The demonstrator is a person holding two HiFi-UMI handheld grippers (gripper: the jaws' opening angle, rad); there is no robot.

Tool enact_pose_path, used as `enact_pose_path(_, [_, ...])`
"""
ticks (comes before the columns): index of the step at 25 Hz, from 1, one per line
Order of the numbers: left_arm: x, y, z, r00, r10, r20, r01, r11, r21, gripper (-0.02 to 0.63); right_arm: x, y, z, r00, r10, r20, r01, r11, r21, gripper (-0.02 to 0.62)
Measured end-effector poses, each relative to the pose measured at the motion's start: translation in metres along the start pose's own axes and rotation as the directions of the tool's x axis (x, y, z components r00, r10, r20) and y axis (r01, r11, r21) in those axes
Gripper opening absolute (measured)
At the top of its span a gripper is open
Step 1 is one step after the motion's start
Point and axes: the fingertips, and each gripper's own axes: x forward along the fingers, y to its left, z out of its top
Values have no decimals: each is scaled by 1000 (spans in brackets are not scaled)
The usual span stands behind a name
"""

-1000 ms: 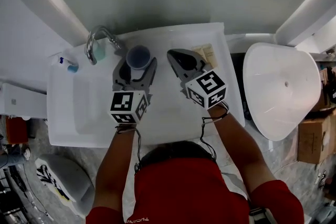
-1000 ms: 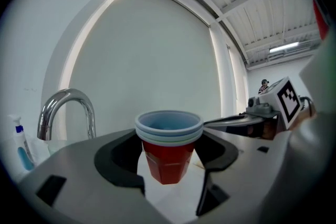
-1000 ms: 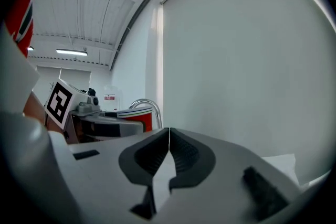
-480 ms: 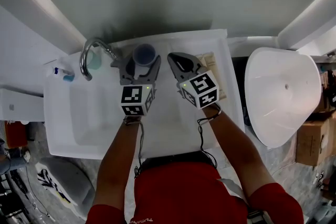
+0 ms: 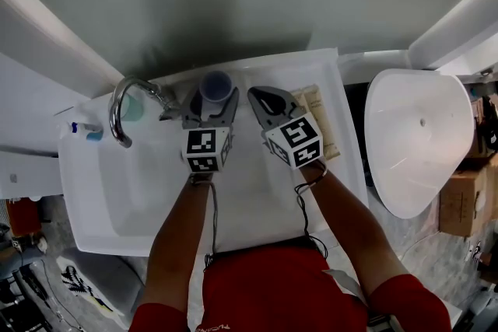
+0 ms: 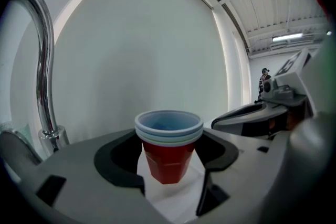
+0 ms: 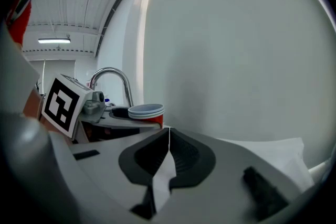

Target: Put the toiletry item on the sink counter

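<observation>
A stack of red cups with pale blue rims point(image 5: 216, 83) stands upright at the back of the white sink counter point(image 5: 257, 190), just right of the faucet. My left gripper point(image 5: 212, 97) is open, one jaw on each side of the cup point(image 6: 169, 139), and the pads do not visibly press on it. My right gripper point(image 5: 257, 83) is beside it to the right, shut with nothing in it point(image 7: 169, 134). From the right gripper view the cup point(image 7: 146, 111) shows beyond the left gripper's marker cube.
A chrome faucet point(image 5: 124, 101) arches over the basin point(image 5: 132, 183) at the left. A teal soap item point(image 5: 134, 110) and a small blue-and-white item point(image 5: 82, 130) lie by it. A beige packet point(image 5: 317, 111) lies on the counter's right end. A white toilet point(image 5: 420, 136) stands further right.
My left gripper has slid forward so its jaws reach further around the cup. The right gripper stays beside it. The head view has shifted a little.
</observation>
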Motion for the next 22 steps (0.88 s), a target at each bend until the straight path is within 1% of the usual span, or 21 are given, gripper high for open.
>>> enact_pose_path(10, [19, 8, -30, 999, -8, -52, 8, 1000, 2, 318, 4, 0, 0, 1000, -2, 10, 1, 1000, 31, 29])
enact_pose_path(14, [22, 6, -32, 999, -11, -47, 10, 1000, -9, 318, 1, -1, -2, 1000, -3, 12, 3, 999, 42, 29])
enact_pose_path(22, [24, 10, -39, 998, -2, -67, 2, 1000, 4, 318, -3, -1, -3, 1000, 3, 18, -5, 997, 77, 31])
